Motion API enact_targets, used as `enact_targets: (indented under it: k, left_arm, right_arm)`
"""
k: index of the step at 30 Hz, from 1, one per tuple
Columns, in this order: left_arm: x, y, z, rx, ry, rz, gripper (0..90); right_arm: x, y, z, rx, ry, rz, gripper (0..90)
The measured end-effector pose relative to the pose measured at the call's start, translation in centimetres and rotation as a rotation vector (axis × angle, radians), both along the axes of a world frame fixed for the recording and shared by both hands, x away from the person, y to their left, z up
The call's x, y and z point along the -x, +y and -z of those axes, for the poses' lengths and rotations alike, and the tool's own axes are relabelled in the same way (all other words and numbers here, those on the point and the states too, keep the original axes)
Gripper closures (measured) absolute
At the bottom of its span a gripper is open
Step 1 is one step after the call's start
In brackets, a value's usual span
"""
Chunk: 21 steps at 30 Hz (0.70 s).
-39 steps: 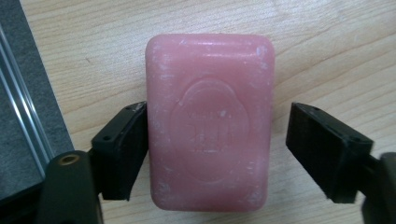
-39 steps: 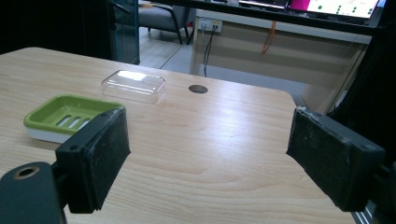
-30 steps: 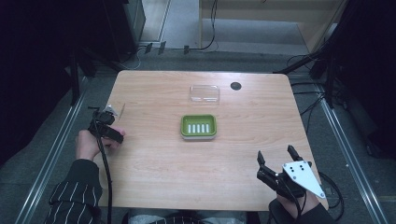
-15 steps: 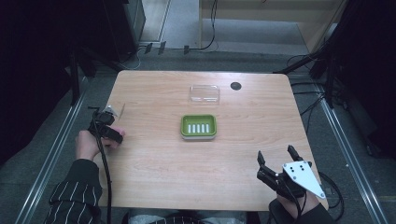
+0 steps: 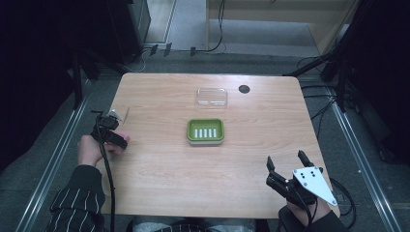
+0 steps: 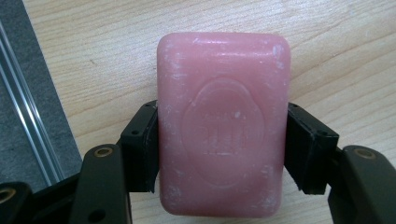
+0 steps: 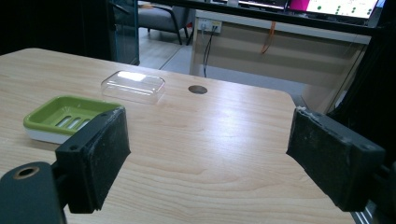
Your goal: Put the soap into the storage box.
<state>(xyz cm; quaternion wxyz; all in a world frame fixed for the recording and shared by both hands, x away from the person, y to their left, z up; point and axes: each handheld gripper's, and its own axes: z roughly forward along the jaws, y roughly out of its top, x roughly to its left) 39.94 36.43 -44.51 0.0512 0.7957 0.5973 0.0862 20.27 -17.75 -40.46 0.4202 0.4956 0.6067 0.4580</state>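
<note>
Left gripper [image 6: 219, 154] grips a pink soap [image 6: 223, 123] by its long sides, pads pressed flat on both; its jaws have just been closing onto the bar. Soap lies flat on the bench [image 6: 336, 56], embossed face up, close to the bench's left edge, well left of the green dish [image 5: 206, 131]. In the high view the left gripper [image 5: 110, 126] sits at that left edge with the hand [image 5: 89, 150] behind it, striped sleeve [image 5: 77, 200] below; soap itself too small to make out there. Dish sits mid-bench, slotted white insert inside, nothing in it. Clear lid [image 5: 212, 96] lies just beyond the dish, apart from it; a dark round hole [image 5: 244, 89] is right of the lid. Right gripper [image 5: 286, 166] is at the bench's near right corner, well right of the dish, jaws spread wide, nothing between them. Right gripper view: both pads apart, with the dish [image 7: 63, 116], lid [image 7: 133, 86] and hole [image 7: 198, 89] beyond.
</note>
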Motion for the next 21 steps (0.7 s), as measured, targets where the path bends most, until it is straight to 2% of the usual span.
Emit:
enact_targets:
  k: [21]
  left_arm:
    - [0.5, -1.4, -0.9, 0.0, 0.002, 0.081, 38.1]
  right_arm:
    - [0.0, 0.0, 0.0, 0.002, 0.002, 0.002, 12.7]
